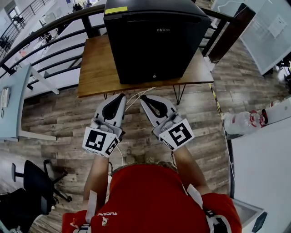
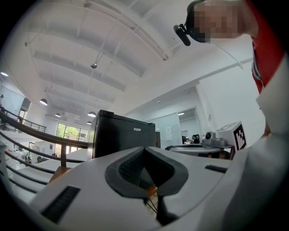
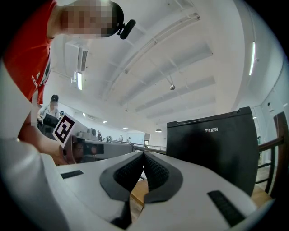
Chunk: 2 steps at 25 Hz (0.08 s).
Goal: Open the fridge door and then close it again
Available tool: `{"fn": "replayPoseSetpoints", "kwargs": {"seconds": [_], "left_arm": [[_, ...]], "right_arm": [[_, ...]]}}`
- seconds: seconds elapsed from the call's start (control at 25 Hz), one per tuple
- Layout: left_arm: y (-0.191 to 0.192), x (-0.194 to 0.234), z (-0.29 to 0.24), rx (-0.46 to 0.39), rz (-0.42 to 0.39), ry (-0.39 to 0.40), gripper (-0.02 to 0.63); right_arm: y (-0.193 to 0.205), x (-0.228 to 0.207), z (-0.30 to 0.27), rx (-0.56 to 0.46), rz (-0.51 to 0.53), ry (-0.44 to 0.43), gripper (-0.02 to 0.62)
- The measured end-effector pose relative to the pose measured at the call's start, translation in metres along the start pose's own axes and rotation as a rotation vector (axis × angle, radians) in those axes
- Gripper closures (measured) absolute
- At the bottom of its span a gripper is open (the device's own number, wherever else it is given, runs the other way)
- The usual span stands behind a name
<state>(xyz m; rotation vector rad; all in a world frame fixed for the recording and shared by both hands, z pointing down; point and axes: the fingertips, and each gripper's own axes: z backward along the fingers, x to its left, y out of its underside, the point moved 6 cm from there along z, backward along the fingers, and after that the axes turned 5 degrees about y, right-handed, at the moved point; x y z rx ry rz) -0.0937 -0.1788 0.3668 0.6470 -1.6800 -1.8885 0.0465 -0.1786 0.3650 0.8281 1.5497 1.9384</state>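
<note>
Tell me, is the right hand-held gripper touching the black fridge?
Apart. The head view shows a clear gap between the right hand-held gripper and the fridge.

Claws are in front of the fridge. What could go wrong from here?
Both the left claw and right claw are shut, so neither can hook the door yet. The fridge stands at the front edge of the table; a hard pull might drag it off. The white cable hanging there could snag.

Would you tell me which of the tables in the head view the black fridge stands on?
The black fridge stands on the brown wooden table in the middle; the pale desk at left and white table at right hold none.
</note>
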Motion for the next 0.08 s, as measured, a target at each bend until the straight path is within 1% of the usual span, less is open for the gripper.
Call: {"fn": "replayPoseSetpoints", "kwargs": {"seconds": [0.08], "left_arm": [[-0.0007, -0.003, 0.0002, -0.002, -0.004, 0.0, 0.597]], "right_arm": [[-0.0006, 0.0008, 0.0026, -0.004, 0.003, -0.001, 0.571]]}}
